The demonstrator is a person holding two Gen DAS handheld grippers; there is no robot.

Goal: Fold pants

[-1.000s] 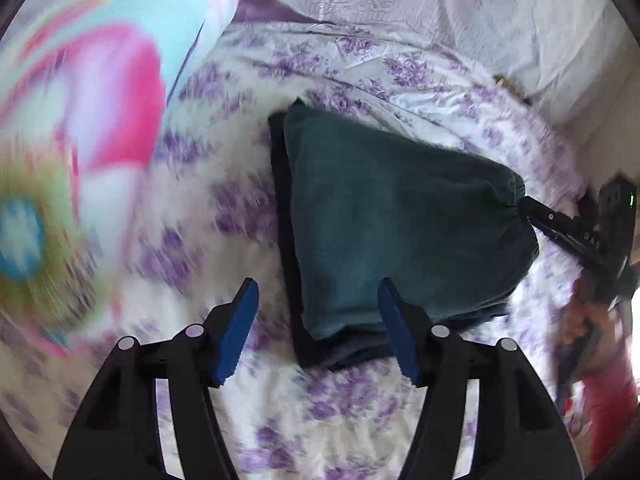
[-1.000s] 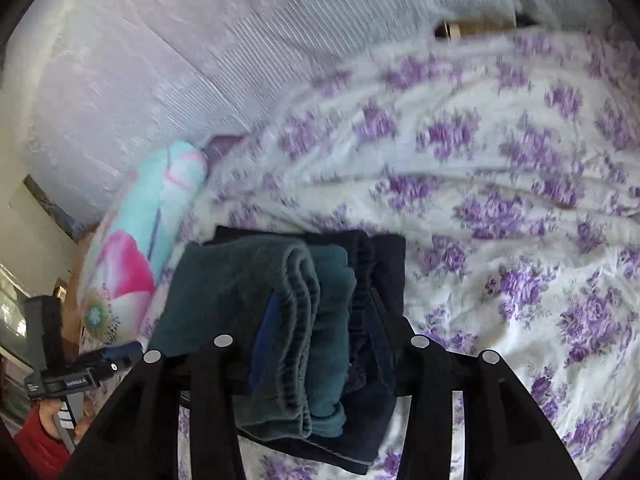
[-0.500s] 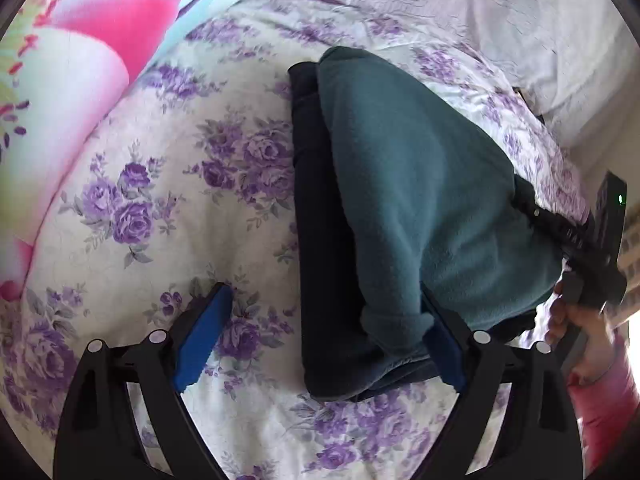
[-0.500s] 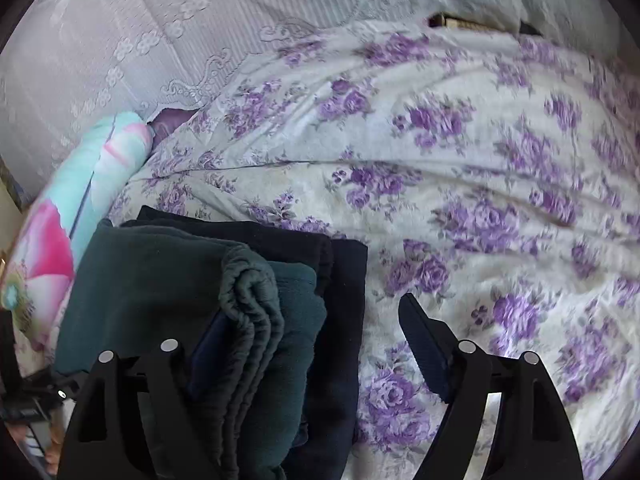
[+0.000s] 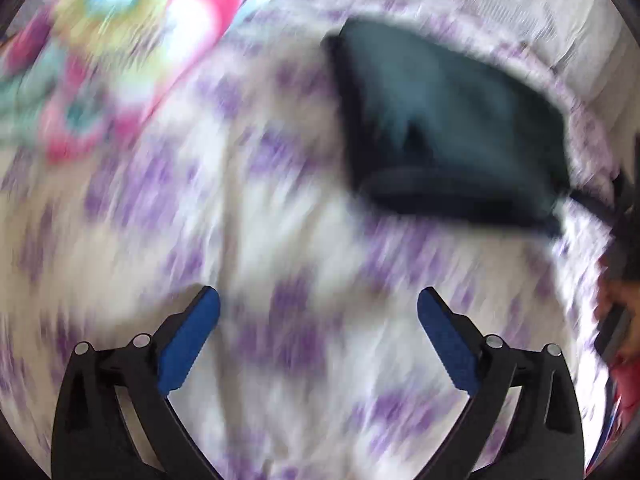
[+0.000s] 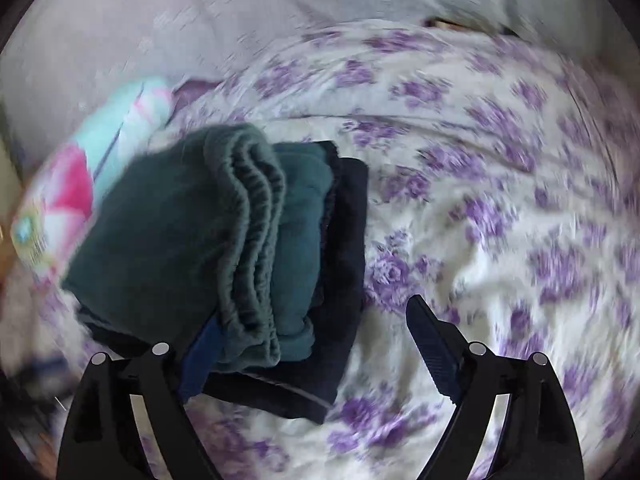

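Folded teal pants (image 6: 172, 232) lie on top of a folded dark navy garment (image 6: 344, 240) on the flowered bed sheet (image 6: 500, 220). In the blurred left wrist view the stack (image 5: 448, 128) sits at the upper right. My left gripper (image 5: 318, 328) is open and empty, well short of the stack. My right gripper (image 6: 308, 336) is open; its left finger (image 6: 200, 364) lies under the near edge of the teal pants, its right finger (image 6: 432, 344) is over bare sheet.
A bright pink and turquoise pillow (image 6: 80, 168) lies left of the stack, and also shows in the left wrist view (image 5: 120, 32). A white lace cover (image 6: 200, 20) runs along the far side of the bed.
My left gripper has pulled back from the stack, which now lies farther off. My right gripper, shut on the stack a second ago, has opened and drawn back slightly.
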